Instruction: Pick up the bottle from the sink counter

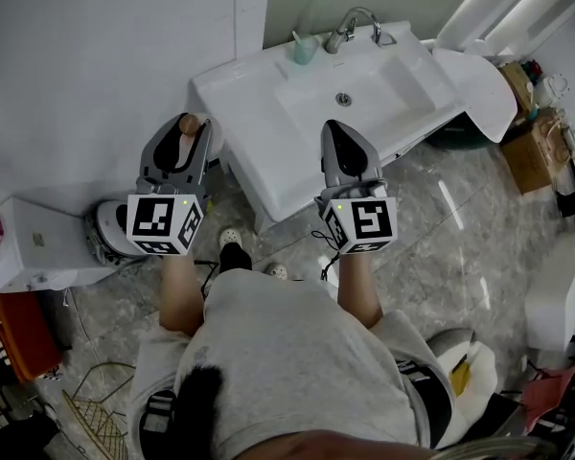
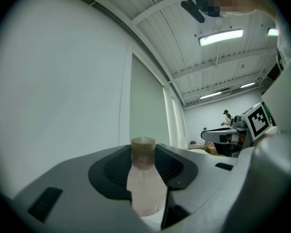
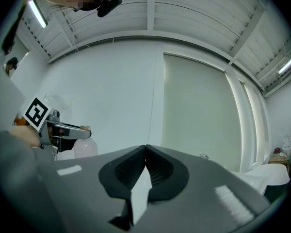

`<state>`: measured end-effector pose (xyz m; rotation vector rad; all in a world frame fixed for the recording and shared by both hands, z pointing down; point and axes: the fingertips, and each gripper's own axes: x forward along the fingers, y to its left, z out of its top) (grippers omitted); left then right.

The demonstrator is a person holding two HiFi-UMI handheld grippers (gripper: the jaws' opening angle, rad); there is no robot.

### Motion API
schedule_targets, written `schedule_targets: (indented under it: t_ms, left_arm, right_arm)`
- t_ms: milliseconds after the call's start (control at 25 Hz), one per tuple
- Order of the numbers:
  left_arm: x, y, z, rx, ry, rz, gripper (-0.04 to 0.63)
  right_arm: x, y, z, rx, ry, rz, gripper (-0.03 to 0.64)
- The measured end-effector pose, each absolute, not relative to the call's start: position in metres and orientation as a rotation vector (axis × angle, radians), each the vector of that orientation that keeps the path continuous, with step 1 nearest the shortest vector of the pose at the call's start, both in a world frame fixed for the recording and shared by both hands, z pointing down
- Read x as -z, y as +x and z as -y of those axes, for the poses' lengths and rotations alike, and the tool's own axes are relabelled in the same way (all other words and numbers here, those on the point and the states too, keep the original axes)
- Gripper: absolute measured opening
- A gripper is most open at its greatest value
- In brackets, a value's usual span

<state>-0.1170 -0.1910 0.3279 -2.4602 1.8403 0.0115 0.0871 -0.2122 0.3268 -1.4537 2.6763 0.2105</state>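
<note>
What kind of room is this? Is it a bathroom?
It looks like a bathroom corner, probably set up inside a big workshop hall. There is a white sink with a faucet on a marble-look floor, but the ceiling is high with long strip lights, and cardboard boxes stand nearby.

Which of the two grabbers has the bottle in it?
The left gripper: its jaws clamp the pale bottle with the brown cap. The right gripper has its jaws pressed together with nothing between them.
</note>
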Motion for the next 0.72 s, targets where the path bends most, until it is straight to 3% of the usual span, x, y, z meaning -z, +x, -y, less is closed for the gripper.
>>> schedule_targets:
  t_ms: [720]
  left_arm:
    - [-0.323,-0.112,0.177,-0.035,-2.447,-1.86,0.147]
  right_arm:
    - [-0.324,0.095,0.2,-0.225,-1.447,-2.674,0.009]
